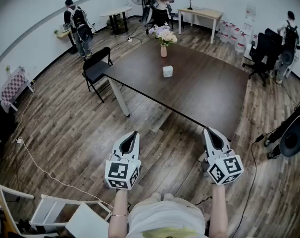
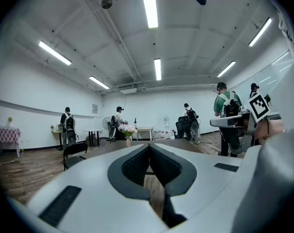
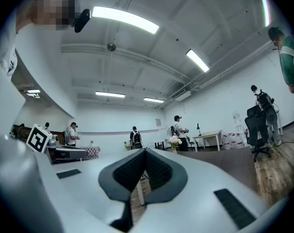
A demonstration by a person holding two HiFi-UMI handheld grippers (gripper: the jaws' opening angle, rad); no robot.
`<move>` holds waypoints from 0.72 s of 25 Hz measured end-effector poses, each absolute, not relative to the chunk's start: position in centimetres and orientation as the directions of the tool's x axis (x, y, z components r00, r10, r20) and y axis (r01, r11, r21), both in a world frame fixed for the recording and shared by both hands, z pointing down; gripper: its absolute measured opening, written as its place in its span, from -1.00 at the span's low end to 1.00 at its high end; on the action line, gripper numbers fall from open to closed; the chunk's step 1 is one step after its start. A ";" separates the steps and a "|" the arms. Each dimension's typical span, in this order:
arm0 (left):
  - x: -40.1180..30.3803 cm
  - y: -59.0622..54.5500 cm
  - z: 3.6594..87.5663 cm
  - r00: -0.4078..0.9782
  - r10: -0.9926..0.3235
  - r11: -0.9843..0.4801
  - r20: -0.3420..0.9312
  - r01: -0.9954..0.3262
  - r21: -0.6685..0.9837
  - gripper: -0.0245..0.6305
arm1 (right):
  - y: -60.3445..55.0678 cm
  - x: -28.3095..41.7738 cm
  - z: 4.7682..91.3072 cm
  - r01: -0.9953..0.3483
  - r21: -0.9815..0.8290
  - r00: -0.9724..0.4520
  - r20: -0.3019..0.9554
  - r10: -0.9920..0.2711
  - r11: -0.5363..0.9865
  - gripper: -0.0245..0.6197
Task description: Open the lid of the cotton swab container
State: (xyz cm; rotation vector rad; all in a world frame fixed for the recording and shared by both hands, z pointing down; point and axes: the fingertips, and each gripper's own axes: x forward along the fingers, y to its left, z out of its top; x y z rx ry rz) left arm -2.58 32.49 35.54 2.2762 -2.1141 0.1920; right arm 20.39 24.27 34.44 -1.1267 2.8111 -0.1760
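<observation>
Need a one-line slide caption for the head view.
Left gripper and right gripper shut and empty, short of the table; swab container sits mid-table near a flower vase.

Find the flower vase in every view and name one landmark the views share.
Head view: flower vase at upper centre, near the far edge of the dark table.
Left gripper view: flower vase small, slightly left of centre.
Right gripper view: flower vase small, slightly right of centre.
Shared landmark: the dark table on which it stands.
</observation>
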 end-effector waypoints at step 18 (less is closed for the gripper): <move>0.2 32.2 36.5 0.054 -0.988 -0.062 0.142 -0.997 -0.052 -0.85 | 23.3 22.4 35.0 -0.653 -0.198 -0.734 -0.075 -0.675 0.731 -0.86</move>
